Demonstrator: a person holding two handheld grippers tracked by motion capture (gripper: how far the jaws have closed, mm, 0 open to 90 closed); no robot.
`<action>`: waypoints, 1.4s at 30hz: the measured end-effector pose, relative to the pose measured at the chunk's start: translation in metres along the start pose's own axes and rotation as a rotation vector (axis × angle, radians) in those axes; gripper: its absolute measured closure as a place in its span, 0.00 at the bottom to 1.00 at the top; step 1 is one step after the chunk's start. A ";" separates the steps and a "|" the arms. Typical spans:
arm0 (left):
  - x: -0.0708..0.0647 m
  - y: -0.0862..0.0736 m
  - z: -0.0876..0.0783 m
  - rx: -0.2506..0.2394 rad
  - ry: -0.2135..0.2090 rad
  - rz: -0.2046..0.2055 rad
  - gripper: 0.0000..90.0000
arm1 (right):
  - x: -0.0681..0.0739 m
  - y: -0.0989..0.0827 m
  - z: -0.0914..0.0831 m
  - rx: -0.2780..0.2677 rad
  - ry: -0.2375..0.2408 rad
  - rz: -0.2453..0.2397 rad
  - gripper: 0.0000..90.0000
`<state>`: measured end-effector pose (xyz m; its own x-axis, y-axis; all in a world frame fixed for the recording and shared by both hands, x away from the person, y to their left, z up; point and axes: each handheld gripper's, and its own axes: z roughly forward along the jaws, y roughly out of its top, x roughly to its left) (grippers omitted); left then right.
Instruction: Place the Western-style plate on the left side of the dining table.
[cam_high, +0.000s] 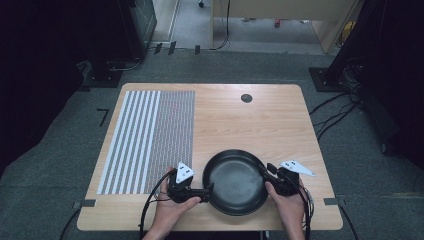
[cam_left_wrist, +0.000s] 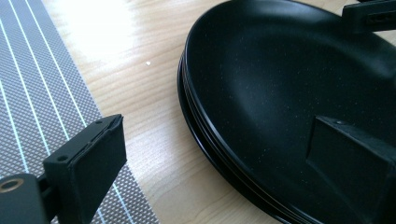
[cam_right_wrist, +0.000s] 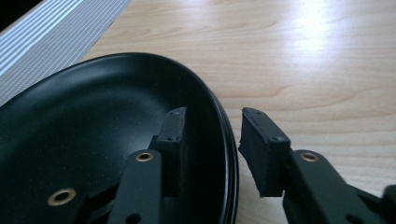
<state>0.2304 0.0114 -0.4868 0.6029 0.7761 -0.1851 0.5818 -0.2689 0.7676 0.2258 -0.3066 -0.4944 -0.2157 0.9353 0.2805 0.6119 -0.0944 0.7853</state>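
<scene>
A stack of black plates (cam_high: 235, 184) lies on the wooden table (cam_high: 250, 125) near its front edge. My left gripper (cam_high: 206, 191) is at the stack's left side. Its jaws stand wide apart in the left gripper view (cam_left_wrist: 224, 154), one outside over the mat and one inside the top plate (cam_left_wrist: 280, 84), with the rim between them untouched. My right gripper (cam_high: 266, 171) straddles the right rim. In the right gripper view (cam_right_wrist: 214, 119) one jaw sits inside the plate (cam_right_wrist: 93, 121), while the outer pad (cam_right_wrist: 259, 149) stands a sliver off the rim.
A striped and checked grey mat (cam_high: 150, 140) covers the table's left part, close to the left gripper. A dark round grommet (cam_high: 246, 98) sits near the far edge. Bare wood stretches behind and right of the plates. Cables trail off the front edge.
</scene>
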 end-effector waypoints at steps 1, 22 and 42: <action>0.000 -0.001 0.001 0.001 0.001 -0.004 0.06 | 0.000 -0.001 0.000 0.003 0.003 0.002 0.71; 0.005 -0.008 0.006 0.020 -0.091 -0.145 0.56 | -0.003 -0.006 -0.008 0.003 -0.021 0.058 0.85; 0.012 -0.004 0.001 0.037 -0.155 -0.209 0.69 | -0.004 -0.012 -0.011 0.008 0.062 0.171 0.93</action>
<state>0.2354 0.0212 -0.4927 0.5422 0.7213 -0.4310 0.7201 -0.1346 0.6806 0.2108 -0.3135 -0.4989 -0.1542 0.8833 0.4427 0.6497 -0.2469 0.7190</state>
